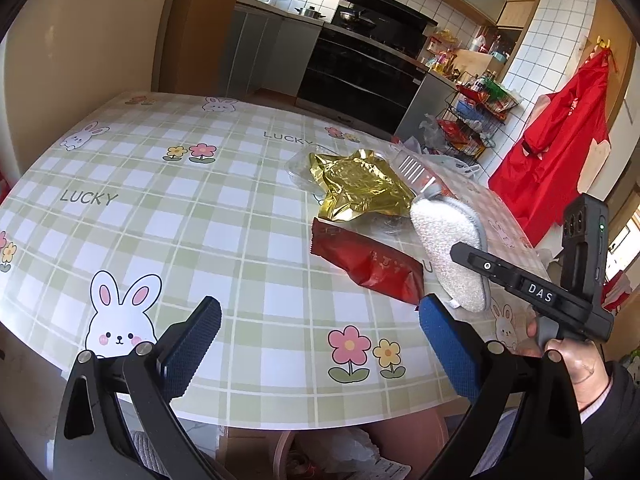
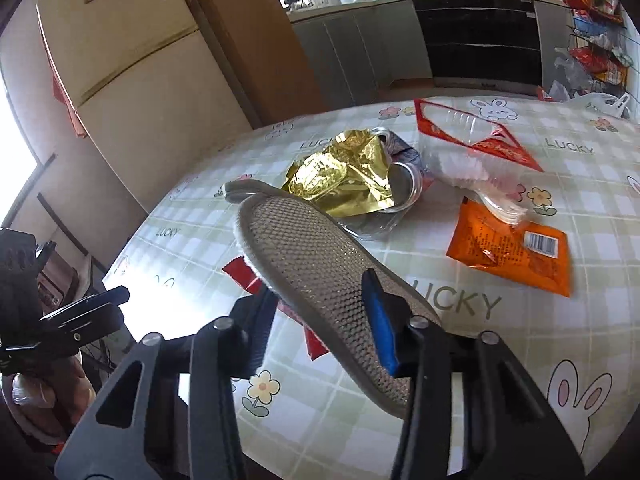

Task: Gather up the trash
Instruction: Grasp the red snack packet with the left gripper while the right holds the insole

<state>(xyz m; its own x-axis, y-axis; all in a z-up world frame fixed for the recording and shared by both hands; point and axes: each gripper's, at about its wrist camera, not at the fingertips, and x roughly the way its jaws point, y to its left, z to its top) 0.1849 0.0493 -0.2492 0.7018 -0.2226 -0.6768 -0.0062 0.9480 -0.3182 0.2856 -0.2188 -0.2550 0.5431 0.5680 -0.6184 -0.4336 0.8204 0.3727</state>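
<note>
On the checked bunny tablecloth (image 1: 160, 220) lie a dark red wrapper (image 1: 372, 266), crumpled gold foil (image 1: 360, 184) and a clear plastic tray (image 1: 412, 168). My left gripper (image 1: 320, 308) stands open above the table's near edge, nothing between its blue pads. My right gripper (image 2: 316, 292) is shut on a grey-rimmed insole-shaped pad (image 2: 304, 240), which is tilted and raised off the table; its fluffy white side (image 1: 444, 240) faces the left wrist camera. Beyond it I see the gold foil (image 2: 340, 176), an orange wrapper (image 2: 508, 252) and a red-edged clear packet (image 2: 472, 136).
A pinkish bin (image 1: 352, 452) holding crumpled waste stands below the table's near edge. A fridge (image 2: 132, 80) is to the left, kitchen cabinets and a stove behind. A wire rack (image 1: 476, 120) and a hanging red apron (image 1: 560, 140) are at the right.
</note>
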